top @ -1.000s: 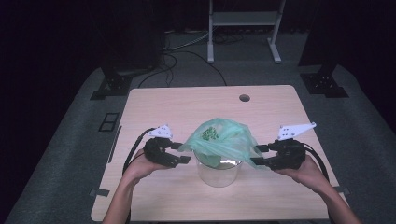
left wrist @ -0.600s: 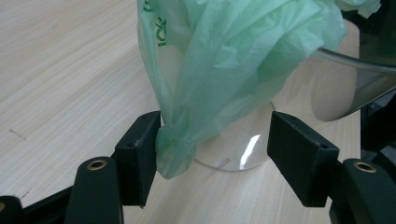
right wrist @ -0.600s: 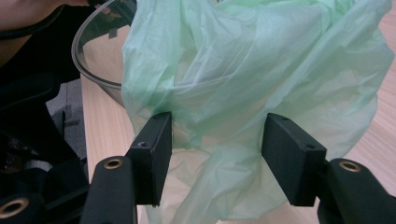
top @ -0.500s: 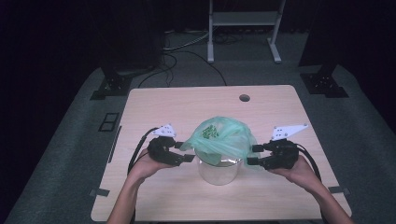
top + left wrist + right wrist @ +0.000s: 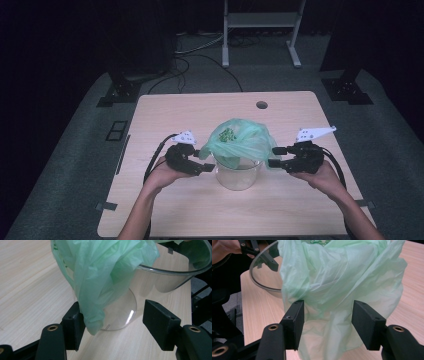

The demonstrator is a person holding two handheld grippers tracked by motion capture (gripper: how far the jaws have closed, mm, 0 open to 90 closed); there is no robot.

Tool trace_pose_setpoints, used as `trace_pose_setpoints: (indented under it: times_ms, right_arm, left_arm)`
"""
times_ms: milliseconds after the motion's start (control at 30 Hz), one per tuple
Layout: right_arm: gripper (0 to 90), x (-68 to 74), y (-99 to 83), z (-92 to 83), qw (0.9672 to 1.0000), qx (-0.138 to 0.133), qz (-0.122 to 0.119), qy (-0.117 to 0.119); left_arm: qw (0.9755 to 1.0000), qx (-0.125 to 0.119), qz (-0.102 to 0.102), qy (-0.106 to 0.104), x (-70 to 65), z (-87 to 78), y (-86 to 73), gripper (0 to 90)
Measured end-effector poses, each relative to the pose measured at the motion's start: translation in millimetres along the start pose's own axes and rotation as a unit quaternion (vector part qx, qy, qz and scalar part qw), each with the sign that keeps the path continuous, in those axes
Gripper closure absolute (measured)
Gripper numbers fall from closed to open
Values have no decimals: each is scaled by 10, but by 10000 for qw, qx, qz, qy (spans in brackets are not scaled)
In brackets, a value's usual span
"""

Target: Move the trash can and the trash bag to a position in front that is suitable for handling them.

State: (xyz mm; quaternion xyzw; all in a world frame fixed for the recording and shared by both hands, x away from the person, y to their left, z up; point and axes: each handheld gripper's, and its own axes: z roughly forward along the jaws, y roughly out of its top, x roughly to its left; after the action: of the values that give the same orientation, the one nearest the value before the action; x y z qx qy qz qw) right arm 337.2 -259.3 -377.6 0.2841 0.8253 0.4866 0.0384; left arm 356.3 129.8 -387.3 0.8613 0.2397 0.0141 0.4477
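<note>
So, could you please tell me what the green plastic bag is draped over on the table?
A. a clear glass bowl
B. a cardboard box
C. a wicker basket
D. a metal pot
A: the green plastic bag hangs over the rim of a clear glass bowl, whose see-through wall and round base show beside the bag in the left gripper view.

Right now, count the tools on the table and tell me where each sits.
2. The left tool sits at the left side of the clear container, beside the green bag draped over it; the right tool sits at its right side.
</note>
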Motion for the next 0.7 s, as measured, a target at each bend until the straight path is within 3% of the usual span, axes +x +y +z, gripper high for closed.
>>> trace_pose_setpoints:
  times_ms: [267,700]
  right_arm:
    - [418,98,54,-133,9998,-78,-169,120]
    - [452,180,170,-148,9990,-100,-359,227]
  left_arm:
    - [9998,-114,-104,95,37,-227,6,302]
    - [9986,-470,-6,252,44,-494,129,296]
